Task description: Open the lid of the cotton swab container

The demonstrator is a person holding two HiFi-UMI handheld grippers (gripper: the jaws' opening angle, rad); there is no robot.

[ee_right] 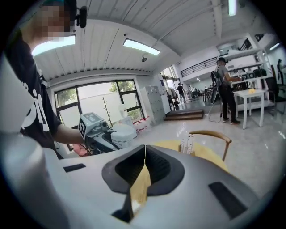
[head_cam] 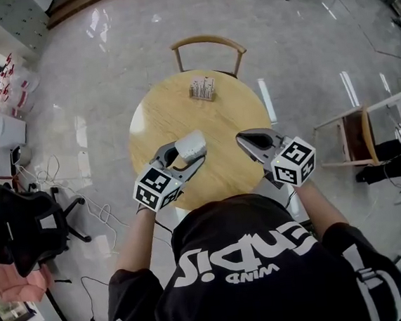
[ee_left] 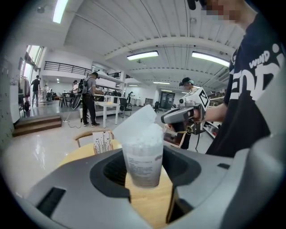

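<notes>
The cotton swab container [head_cam: 192,144] is a clear cup packed with white swabs [ee_left: 143,154]. My left gripper [head_cam: 186,157] is shut on it and holds it over the round wooden table [head_cam: 182,112]. In the left gripper view its translucent lid [ee_left: 135,123] stands tilted up and back from the rim, so the swab tips show. My right gripper [head_cam: 244,139] hovers a short way to the right of the container, apart from it. In the right gripper view its jaws [ee_right: 144,156] meet in a thin line with nothing between them.
A small printed stick holder [head_cam: 203,87] stands at the table's far side. Behind it is a wooden chair [head_cam: 207,46]. A black office chair [head_cam: 23,226] and cables lie to the left, another wooden chair [head_cam: 353,138] to the right. People stand far off [ee_left: 89,100].
</notes>
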